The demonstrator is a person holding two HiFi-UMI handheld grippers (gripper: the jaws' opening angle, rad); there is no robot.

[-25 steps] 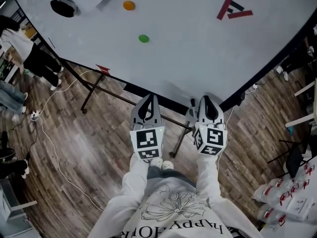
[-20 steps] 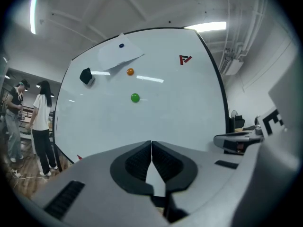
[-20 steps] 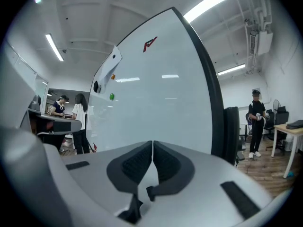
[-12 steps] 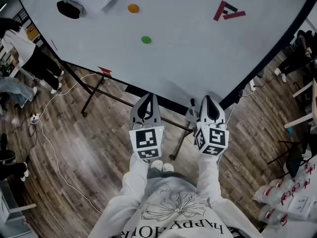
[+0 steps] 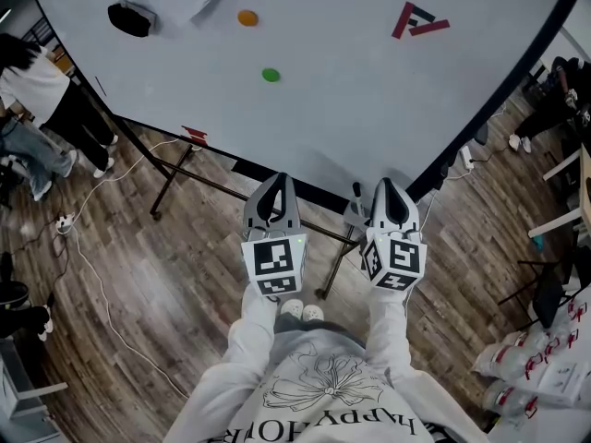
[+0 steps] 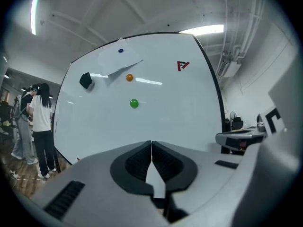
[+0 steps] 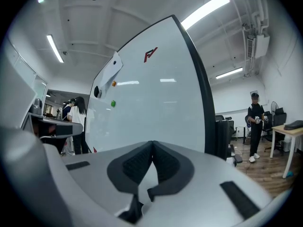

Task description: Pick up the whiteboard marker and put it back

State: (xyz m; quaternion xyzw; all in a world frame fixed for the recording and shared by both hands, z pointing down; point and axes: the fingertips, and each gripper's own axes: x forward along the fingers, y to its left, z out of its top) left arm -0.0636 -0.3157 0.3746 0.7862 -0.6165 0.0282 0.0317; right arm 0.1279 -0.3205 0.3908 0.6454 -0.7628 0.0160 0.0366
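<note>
Both are pressed together, pinching nothing: left tongs (image 5: 276,181) and right tongs (image 5: 388,183) sit side by side near the whiteboard (image 5: 351,100) bottom edge.

A slim, dark whiteboard marker (image 5: 356,191) sits at the lower edge of the whiteboard (image 5: 351,90). It lies free of both jaws. Its finer details are too small to tell.

Wood-plank floor (image 5: 157,266); ceiling strip lights (image 7: 206,11); desk (image 7: 289,130) at right.

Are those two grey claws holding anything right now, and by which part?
Nothing is held: the left gripper and the right gripper each have their jaws shut together, with nothing between them.
</note>
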